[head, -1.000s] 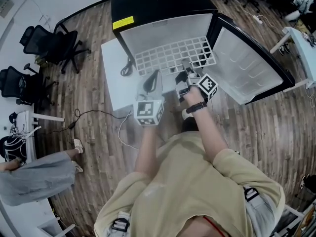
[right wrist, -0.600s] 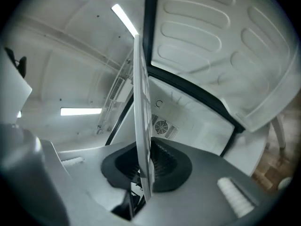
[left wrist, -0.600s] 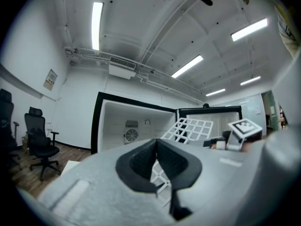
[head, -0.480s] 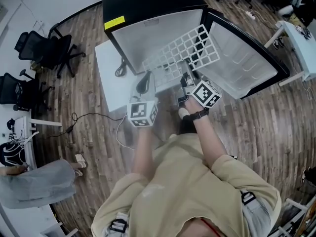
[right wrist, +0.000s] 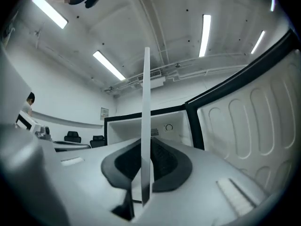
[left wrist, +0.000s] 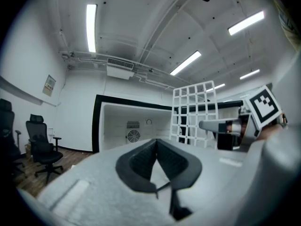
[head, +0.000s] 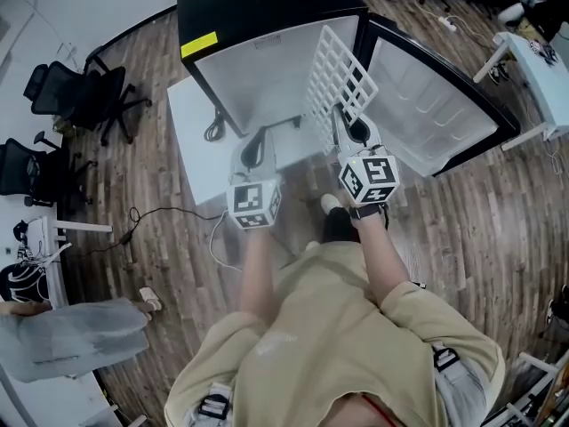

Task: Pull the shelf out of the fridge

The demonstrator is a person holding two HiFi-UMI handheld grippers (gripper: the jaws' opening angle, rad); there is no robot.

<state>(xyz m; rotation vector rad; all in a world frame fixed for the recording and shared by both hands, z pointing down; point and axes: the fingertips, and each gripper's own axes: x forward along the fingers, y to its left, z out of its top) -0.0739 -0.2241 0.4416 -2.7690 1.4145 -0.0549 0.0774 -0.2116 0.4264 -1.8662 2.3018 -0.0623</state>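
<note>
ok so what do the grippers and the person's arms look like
Both the left gripper and the right gripper are light grey moulded shells with dark, textured jaws. Each carries a white cube printed with black square markers. The person wears a pale beige short-sleeved shirt and a dark band on the right wrist.

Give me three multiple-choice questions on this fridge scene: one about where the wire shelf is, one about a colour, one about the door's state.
1. Where is the wire shelf? A) on the floor B) in the right gripper C) on an office chair
2. What colour is the sticker on the fridge? A) red B) blue C) yellow
3. The fridge door is A) open B) shut C) missing

B: its jaws pinch the shelf's edge. C: it shows yellow on the black top. A: it stands wide open.
</note>
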